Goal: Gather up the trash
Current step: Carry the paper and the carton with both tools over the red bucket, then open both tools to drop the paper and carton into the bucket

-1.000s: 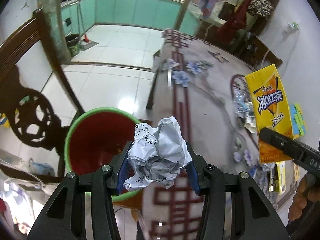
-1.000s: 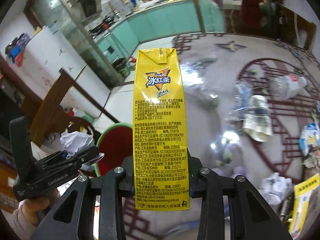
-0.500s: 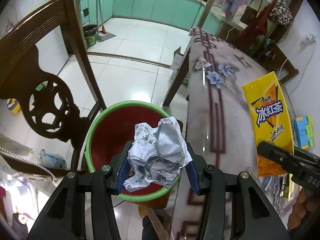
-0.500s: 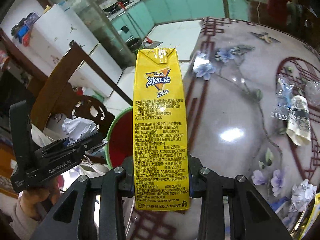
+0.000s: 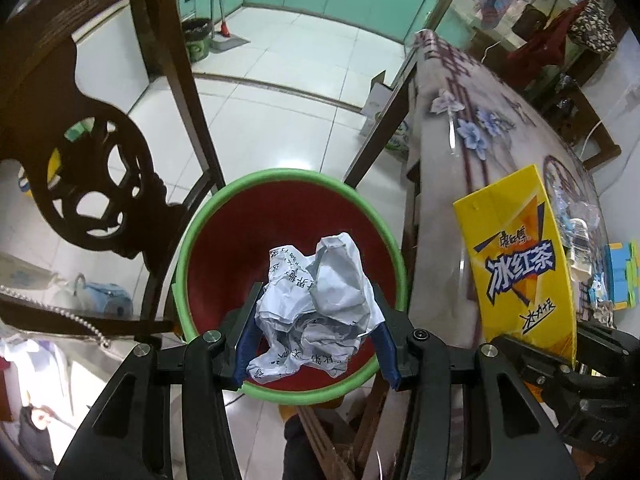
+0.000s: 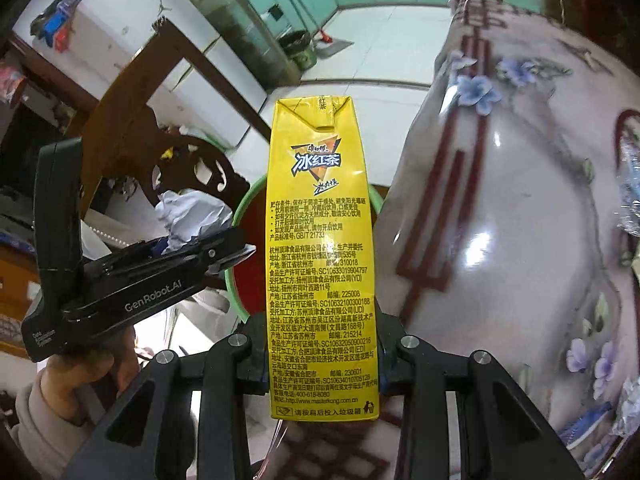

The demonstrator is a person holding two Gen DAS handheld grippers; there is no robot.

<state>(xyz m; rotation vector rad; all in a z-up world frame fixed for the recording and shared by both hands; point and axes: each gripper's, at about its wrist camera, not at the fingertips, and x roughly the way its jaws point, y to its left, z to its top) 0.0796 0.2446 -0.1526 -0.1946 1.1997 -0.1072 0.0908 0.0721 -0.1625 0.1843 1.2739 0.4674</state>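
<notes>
Crumpled paper (image 5: 316, 304), frame centre, clamped in left gripper (image 5: 316, 344) over the red bin (image 5: 288, 208). Only the right wrist view shows the yellow carton's (image 6: 320, 260) printed back, clamped in right gripper (image 6: 322, 360), bin mostly hidden behind it; table (image 6: 520, 240) at right.

The bin (image 5: 208, 240) stands on the floor (image 5: 280, 100) between the chair (image 5: 92, 184) at its nine o'clock and the bench (image 5: 480, 160) edge at its three o'clock. The paper wad (image 5: 316, 308) sits between the left gripper (image 5: 316, 344) fingers (image 5: 244, 344), over the bin's six o'clock rim. The carton (image 6: 320, 260), between the right gripper (image 6: 322, 364) fingers, stands at the wad's three o'clock, over the bench edge. A second bin (image 5: 196, 38) and mop (image 5: 222, 20) stand farther off at twelve o'clock.
</notes>
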